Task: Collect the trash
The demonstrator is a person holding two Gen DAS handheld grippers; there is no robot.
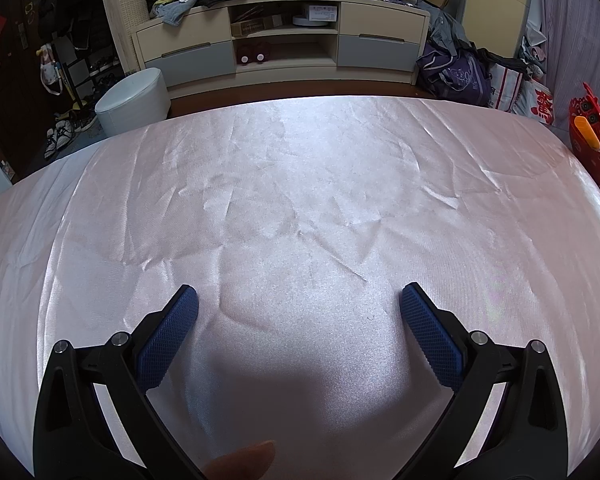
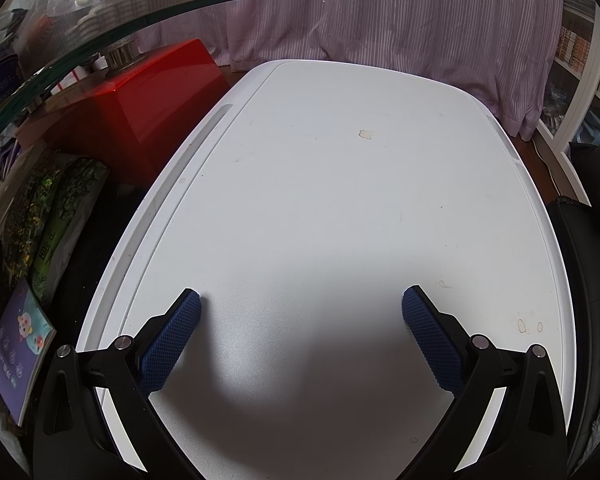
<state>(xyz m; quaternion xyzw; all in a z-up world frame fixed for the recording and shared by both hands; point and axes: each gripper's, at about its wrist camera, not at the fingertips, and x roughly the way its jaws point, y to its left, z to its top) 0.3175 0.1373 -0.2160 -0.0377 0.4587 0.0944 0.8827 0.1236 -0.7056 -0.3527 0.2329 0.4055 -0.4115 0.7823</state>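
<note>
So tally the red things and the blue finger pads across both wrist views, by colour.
Red: 2, the red box and the red basket.
Blue: 4, two pads on the left hand-held gripper, two on the right hand-held gripper.
Total: 6.

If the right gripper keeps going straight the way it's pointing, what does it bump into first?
Probably the white tabletop. The right gripper is open, holds nothing, and points forward and down over that bare surface. Nothing lies on it ahead except small stains. Beyond its far edge hangs a purple striped curtain. Depth is hard to judge.
</note>
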